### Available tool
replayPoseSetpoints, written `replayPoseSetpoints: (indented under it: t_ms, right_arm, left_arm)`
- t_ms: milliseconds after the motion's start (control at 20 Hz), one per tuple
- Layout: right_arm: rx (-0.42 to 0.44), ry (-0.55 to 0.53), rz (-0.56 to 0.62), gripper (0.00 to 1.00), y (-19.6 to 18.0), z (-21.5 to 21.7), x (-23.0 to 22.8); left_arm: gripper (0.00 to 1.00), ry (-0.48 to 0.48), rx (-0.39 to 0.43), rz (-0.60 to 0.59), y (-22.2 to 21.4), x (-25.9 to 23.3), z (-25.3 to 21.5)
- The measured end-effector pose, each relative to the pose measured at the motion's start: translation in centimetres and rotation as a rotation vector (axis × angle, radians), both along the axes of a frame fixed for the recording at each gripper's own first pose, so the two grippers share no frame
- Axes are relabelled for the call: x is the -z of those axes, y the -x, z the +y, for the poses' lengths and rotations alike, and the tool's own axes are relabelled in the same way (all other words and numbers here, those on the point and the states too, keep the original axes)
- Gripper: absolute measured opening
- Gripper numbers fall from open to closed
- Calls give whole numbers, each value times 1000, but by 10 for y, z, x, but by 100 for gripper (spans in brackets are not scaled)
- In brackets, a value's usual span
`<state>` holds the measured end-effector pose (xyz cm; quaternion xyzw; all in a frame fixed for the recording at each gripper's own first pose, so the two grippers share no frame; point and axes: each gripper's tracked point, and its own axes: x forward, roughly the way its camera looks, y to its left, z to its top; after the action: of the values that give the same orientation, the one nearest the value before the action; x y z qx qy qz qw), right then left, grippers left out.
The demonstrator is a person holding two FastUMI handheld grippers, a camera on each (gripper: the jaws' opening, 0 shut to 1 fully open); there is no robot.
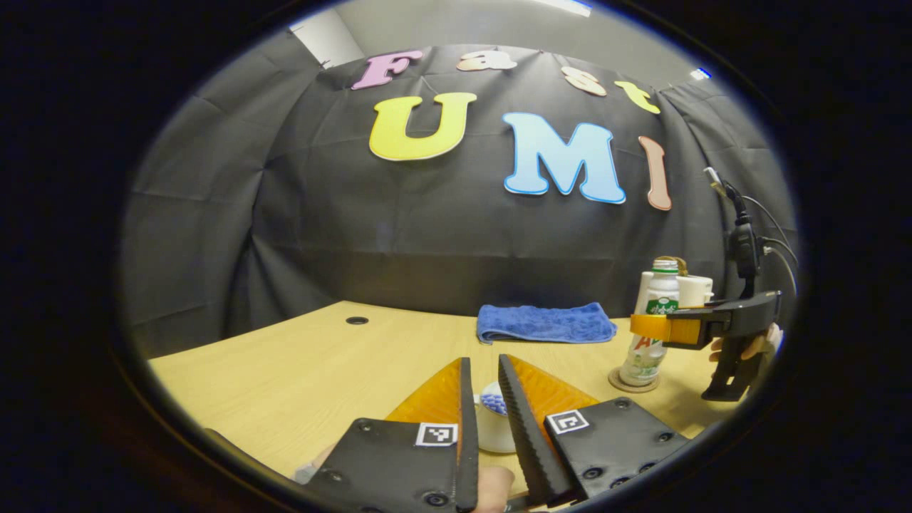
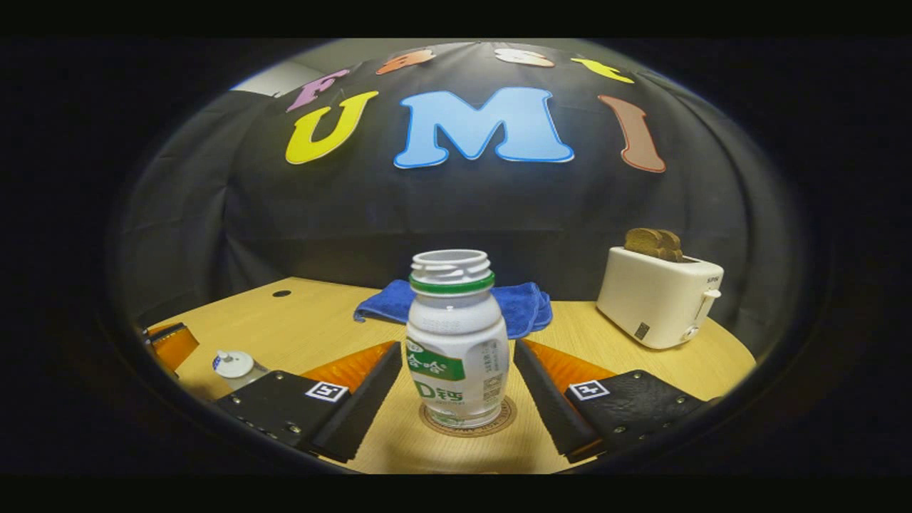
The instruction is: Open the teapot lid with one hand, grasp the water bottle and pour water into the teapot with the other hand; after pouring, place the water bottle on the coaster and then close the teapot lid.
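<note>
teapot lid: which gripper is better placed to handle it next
Left. The left gripper points straight at the teapot lid, which sits just beyond its fingertips. The right gripper is open around the water bottle standing on the coaster, off to the side.

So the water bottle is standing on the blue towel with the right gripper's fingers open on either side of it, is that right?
Not quite. The water bottle stands on the round coaster, not on the blue towel, which lies farther back on the table. The right gripper view shows this. The rest holds: the right gripper is open, one finger on each side of the bottle.
</note>
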<state>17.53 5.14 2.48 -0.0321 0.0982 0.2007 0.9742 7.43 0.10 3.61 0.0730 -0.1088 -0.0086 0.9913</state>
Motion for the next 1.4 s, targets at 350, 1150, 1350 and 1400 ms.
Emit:
replayPoseSetpoints:
  t_ms: [350, 1150, 1350, 1400]
  right_arm:
    - [0, -6, -17, 97, 8, -6, -6]
    - [205, -60, -173, 97, 101, -55, -52]
    - [211, -42, -222, 96, 141, -52, -49]
    - [210, -37, -234, 96, 148, -51, -47]
  left_arm:
    - [32, -8, 11, -13, 4, -1, -4]
    - [77, -32, 101, -14, 34, 9, -32]
    - [77, -39, 101, -16, 57, 20, -33]
    - [77, -35, 108, -18, 63, 21, -35]
